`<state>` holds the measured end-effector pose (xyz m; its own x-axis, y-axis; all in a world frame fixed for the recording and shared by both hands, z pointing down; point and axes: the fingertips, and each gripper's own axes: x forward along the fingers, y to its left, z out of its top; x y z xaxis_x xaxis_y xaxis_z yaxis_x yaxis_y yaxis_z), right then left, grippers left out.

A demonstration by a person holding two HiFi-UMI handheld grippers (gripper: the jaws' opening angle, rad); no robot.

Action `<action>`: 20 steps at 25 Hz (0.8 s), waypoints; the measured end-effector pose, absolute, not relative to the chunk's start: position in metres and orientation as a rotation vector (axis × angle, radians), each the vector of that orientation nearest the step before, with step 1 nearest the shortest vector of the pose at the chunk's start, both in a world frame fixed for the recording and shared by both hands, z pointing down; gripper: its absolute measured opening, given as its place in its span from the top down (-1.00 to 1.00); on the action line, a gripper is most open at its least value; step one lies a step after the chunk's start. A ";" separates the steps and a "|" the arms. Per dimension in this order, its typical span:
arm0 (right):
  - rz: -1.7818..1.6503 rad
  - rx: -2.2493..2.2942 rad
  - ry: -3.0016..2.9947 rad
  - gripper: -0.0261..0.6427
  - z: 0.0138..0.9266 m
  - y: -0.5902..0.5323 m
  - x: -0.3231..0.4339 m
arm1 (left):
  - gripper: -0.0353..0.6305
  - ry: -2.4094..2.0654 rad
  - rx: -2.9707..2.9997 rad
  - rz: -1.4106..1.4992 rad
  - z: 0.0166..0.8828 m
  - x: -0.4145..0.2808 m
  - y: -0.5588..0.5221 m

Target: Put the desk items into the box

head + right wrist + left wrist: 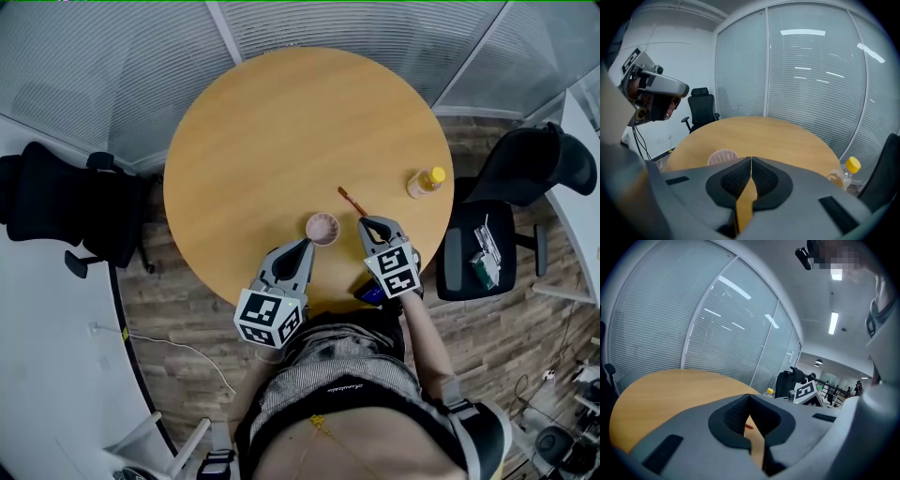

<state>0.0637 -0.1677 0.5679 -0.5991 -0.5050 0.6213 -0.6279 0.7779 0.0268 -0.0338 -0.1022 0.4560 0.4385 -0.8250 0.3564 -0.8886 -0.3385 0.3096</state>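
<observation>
On the round wooden table (272, 141) stand a small pink cup (322, 228) and a clear bottle with a yellow cap (425, 182). A thin red pen (352, 199) lies between them. My left gripper (305, 246) sits at the near edge, just left of the cup, jaws shut and empty (749, 399). My right gripper (367, 223) is just right of the cup and below the pen, also shut on nothing (751, 160). The right gripper view shows the cup (723, 156) and the bottle (846, 172). No box is in view.
A black office chair (56, 206) stands left of the table. Another chair (525, 187) on the right has small items on its seat (486, 253). Glass walls with blinds (112, 66) run behind the table. Something blue (370, 293) shows under the right gripper.
</observation>
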 end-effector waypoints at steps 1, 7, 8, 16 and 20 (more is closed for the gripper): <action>0.262 0.833 -2.334 0.86 0.572 -0.170 0.065 | 0.90 -1.445 2.235 0.188 0.457 -0.034 -0.102; 0.269 0.799 -2.282 0.86 0.596 -0.179 0.066 | 0.90 -1.462 2.207 0.192 0.461 -0.040 -0.102; 0.269 0.791 -2.277 0.86 0.600 -0.180 0.065 | 0.90 -1.465 2.203 0.193 0.462 -0.041 -0.103; 0.273 0.742 -2.228 0.85 0.624 -0.196 0.059 | 0.90 -1.474 2.184 0.203 0.466 -0.045 -0.108; 0.280 0.714 -2.206 0.86 0.635 -0.201 0.057 | 0.90 -1.467 2.176 0.209 0.470 -0.047 -0.111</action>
<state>0.0567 -0.2014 0.6353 -0.5340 -0.4026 0.7435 -0.5754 0.8174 0.0294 -0.0465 -0.1111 0.4697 0.4063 -0.8241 0.3946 -0.9016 -0.2914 0.3197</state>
